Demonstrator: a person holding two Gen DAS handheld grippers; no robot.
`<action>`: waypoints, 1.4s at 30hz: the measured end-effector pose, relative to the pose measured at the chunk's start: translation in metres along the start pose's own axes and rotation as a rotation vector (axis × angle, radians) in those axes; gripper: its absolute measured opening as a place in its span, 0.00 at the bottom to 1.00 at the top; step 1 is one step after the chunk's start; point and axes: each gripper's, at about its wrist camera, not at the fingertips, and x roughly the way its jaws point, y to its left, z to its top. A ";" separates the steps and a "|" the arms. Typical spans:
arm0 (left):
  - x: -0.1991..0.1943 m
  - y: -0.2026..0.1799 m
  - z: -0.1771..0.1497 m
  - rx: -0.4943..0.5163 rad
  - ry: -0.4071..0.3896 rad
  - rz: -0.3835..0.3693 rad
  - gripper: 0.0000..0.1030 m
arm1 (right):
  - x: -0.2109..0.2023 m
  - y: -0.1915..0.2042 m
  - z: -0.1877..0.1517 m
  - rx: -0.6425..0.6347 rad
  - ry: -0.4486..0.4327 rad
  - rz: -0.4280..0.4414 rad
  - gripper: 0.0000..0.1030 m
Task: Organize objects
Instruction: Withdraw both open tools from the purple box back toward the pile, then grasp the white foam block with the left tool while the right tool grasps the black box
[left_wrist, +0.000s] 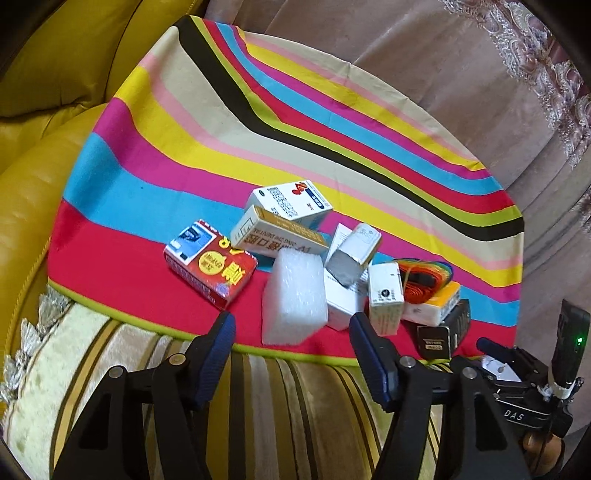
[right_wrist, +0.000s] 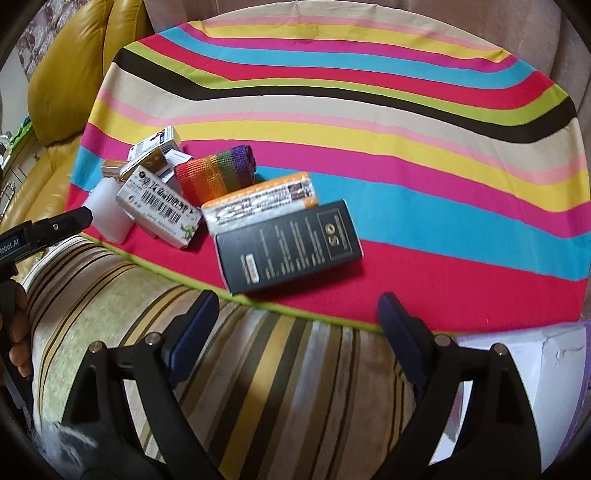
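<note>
A striped cloth (left_wrist: 177, 192) is lying over a striped cushion (left_wrist: 295, 398), and a heap of small things is sitting near the cloth's near edge.

In the left wrist view, the left gripper (left_wrist: 291, 328) is hanging just in front of a white foam block (left_wrist: 293, 295). Its jaws are standing apart with nothing between them, and the fingers (left_wrist: 218, 354) are not touching the block. Left of the block a red box (left_wrist: 210, 264) is lying flat. Behind the block a white and yellow box (left_wrist: 279, 236) is leaning against a white box with a red mark (left_wrist: 291, 201). To the right a small grey-ended box (left_wrist: 352, 253) is resting tilted on other white boxes, and a rainbow strap (left_wrist: 424, 275) is lying behind an orange and white pack (left_wrist: 436, 304). The end of a black box (left_wrist: 439, 334) is showing at the right of the heap.

In the right wrist view, the right gripper (right_wrist: 295, 317) is hovering over the cushion, close to the green hem of the cloth. Its jaws are spread wide and are holding nothing. Just beyond them the black box (right_wrist: 288, 245) is lying flat on the red stripe, touching the orange and white pack (right_wrist: 260, 203). A white box with a barcode (right_wrist: 159, 208) is sitting further left; its print is blurred, so perhaps it is medicine. A white carton (right_wrist: 517, 354) is showing at the lower right.
</note>
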 end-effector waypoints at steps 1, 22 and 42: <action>0.002 -0.001 0.001 0.003 0.002 0.005 0.63 | 0.002 0.002 0.003 -0.008 -0.001 0.002 0.87; 0.023 -0.002 0.005 0.007 0.049 0.011 0.35 | 0.037 0.006 0.028 -0.059 0.041 0.028 0.89; 0.024 -0.003 0.004 0.013 0.051 -0.002 0.28 | 0.019 -0.001 0.036 -0.292 0.018 0.131 0.97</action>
